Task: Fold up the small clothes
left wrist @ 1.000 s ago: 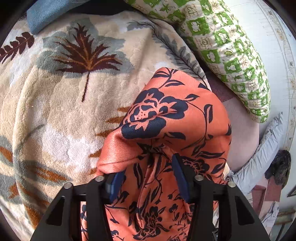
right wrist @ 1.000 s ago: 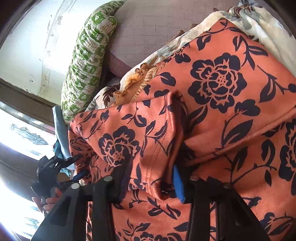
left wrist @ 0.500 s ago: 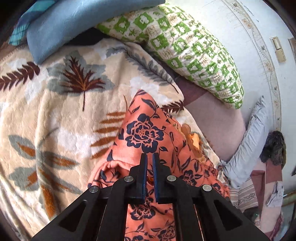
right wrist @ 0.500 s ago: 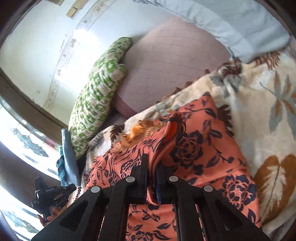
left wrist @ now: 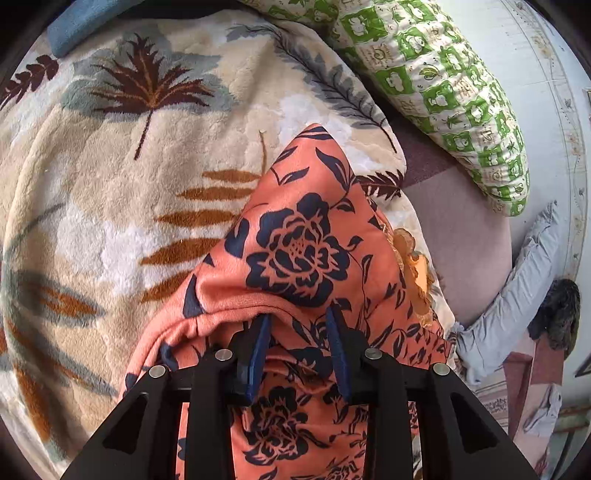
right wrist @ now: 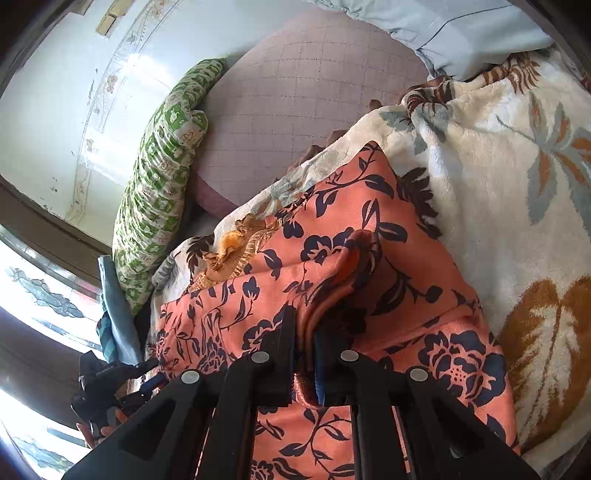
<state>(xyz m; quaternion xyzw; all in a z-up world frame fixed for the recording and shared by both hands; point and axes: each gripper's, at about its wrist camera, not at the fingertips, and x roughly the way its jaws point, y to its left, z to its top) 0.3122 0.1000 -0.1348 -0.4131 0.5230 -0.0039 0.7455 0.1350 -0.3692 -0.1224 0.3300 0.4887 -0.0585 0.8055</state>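
The right gripper (right wrist: 304,328) is clamped on a raised fold of the orange garment with a dark navy rose print (right wrist: 369,236); its black fingers stand almost together, with several fabric layers pinched between the blue pads. The left gripper (left wrist: 298,321) has just been opening: its jaws stand slightly apart, straddling a rolled hem of the same garment (left wrist: 295,251), and the blue pads do not press on the cloth.

The garment is a thin, smooth knit. It lies in a peaked, partly folded heap on the cream plush blanket with brown and grey leaf motifs (left wrist: 110,177), near both grippers. In the left wrist view its far corner tapers to a point; in the right wrist view a ridge of doubled fabric rises from the clamp toward the far edge.

An orange pleated trim (right wrist: 236,247) shows at the garment's left side in the right wrist view. Far beyond lie a long green-and-white checked pillow (left wrist: 443,85), a mauve quilted cushion (right wrist: 303,110) and a pale blue pillow (right wrist: 461,33). The left gripper also appears at the lower left of the right wrist view (right wrist: 107,384), held by a hand.
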